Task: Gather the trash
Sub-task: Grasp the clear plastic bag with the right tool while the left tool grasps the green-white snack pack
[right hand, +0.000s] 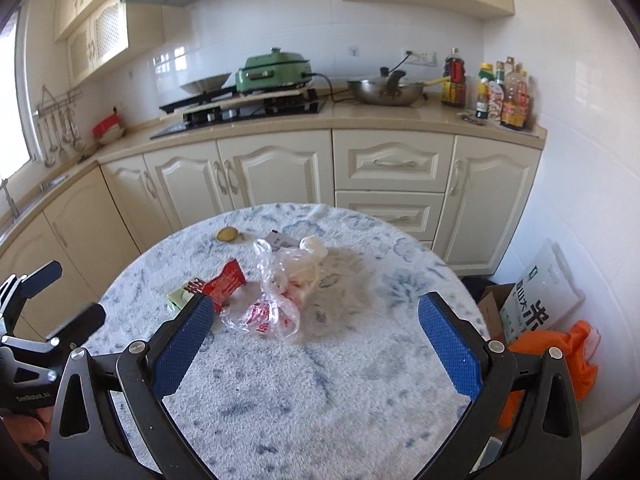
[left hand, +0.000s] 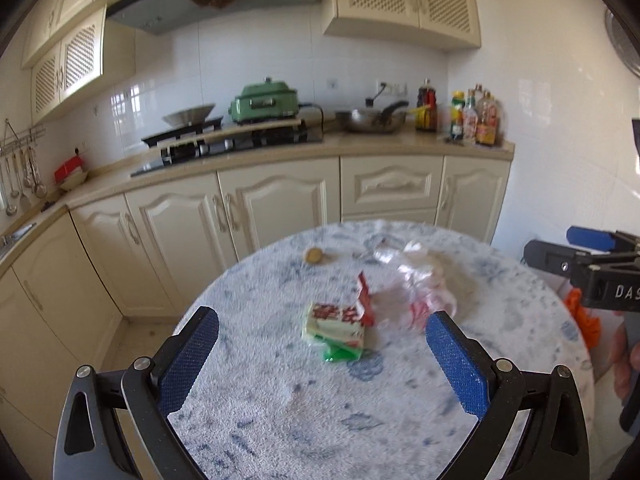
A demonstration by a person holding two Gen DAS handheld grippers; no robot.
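Home kitchen, stove, cream cabinets

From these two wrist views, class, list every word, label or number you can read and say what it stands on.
"DAS", cut off by the frame edge: on the right gripper.
"GenRobot.AI", small: on the left gripper.
Large Chinese characters on the white bag by the wall: not read with confidence.
Red print on the plastic bag and the carton: blurred.
Bottle labels: too small.
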